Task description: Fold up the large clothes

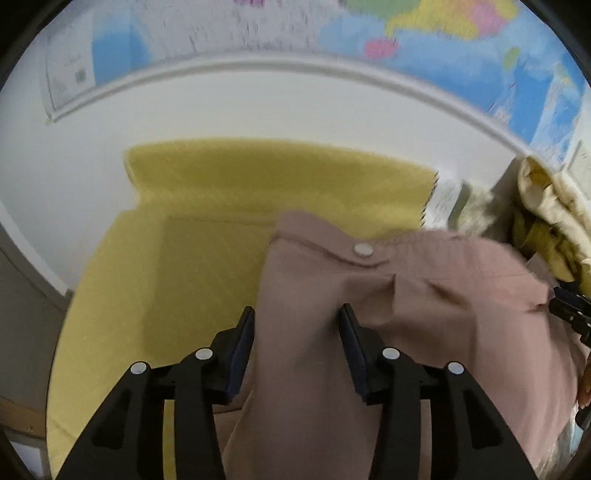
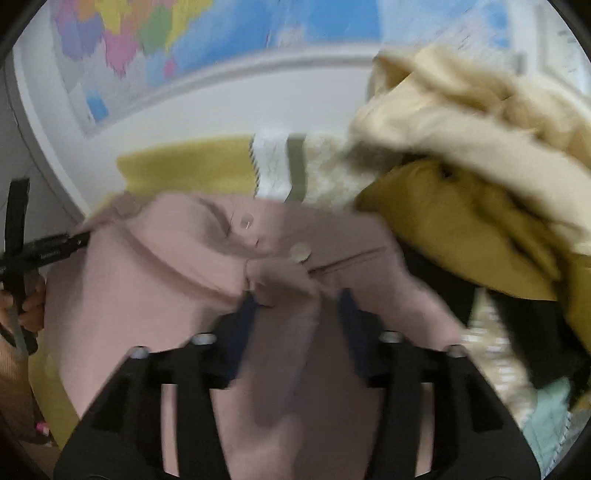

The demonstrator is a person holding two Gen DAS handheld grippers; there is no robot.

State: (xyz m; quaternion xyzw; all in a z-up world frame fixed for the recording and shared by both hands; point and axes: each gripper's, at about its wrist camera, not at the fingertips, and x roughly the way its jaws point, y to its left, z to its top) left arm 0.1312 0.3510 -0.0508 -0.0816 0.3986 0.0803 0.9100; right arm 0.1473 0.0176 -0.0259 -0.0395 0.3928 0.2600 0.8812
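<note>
A dusty-pink garment (image 1: 406, 295) with a pale button (image 1: 364, 250) lies over a yellow cloth (image 1: 207, 192) on the white table (image 1: 258, 107). My left gripper (image 1: 297, 321) stands over the garment's left part with its jaws apart; pink fabric fills the gap between them. In the right wrist view the same garment (image 2: 166, 266) shows its button (image 2: 300, 253) and a pocket slit. My right gripper (image 2: 297, 302) hovers there with its jaws apart and a raised fold of pink cloth between them. The left gripper's tip (image 2: 74, 240) touches the garment's left edge, held by a hand (image 2: 31, 306).
A heap of cream and mustard clothes (image 2: 461, 147) rises at the right, close to the pink garment; it also shows as a pile (image 1: 546, 206) in the left wrist view. A patterned cloth (image 2: 277, 166) lies behind. A coloured map (image 1: 443, 33) hangs on the wall beyond the table.
</note>
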